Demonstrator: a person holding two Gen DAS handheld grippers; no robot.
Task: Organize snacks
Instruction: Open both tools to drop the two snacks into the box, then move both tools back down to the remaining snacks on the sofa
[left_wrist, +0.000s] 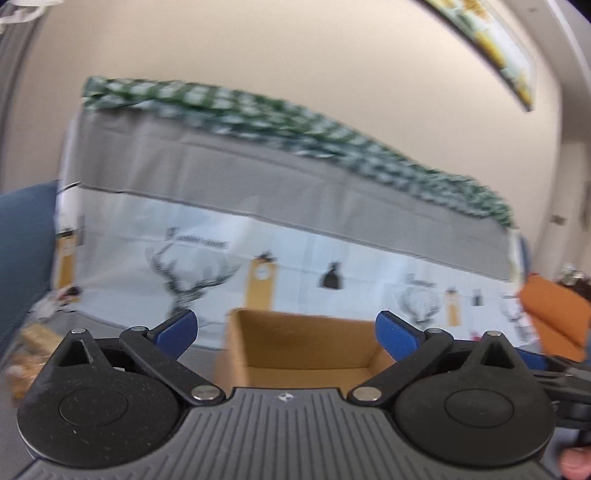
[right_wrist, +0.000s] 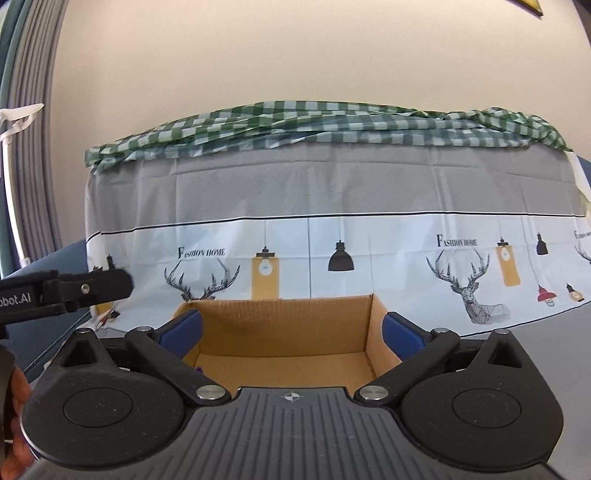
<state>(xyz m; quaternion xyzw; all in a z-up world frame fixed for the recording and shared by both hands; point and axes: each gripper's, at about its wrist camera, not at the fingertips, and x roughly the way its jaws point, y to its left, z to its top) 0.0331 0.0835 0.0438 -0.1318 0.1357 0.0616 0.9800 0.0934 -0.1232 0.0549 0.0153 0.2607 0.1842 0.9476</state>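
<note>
An open cardboard box (left_wrist: 306, 343) stands straight ahead of my left gripper (left_wrist: 286, 321), whose blue pads (left_wrist: 177, 328) are spread wide with nothing between them. Blurred snack packets (left_wrist: 33, 343) lie at the lower left of that view. In the right wrist view the same box (right_wrist: 284, 332) shows a mostly bare floor, with a small purple scrap (right_wrist: 198, 368) at its near left corner. My right gripper (right_wrist: 292, 317) is open over the near edge of the box and holds nothing. The left gripper's black body (right_wrist: 74, 288) shows at the left of that view.
Behind the box hangs a white and grey cloth (right_wrist: 332, 192) printed with deer and lamps, topped by a green checked cloth (right_wrist: 325, 125). A blue seat (left_wrist: 22, 236) is at the left and an orange cushion (left_wrist: 554, 314) at the right. A hand (left_wrist: 576, 463) shows at the lower right.
</note>
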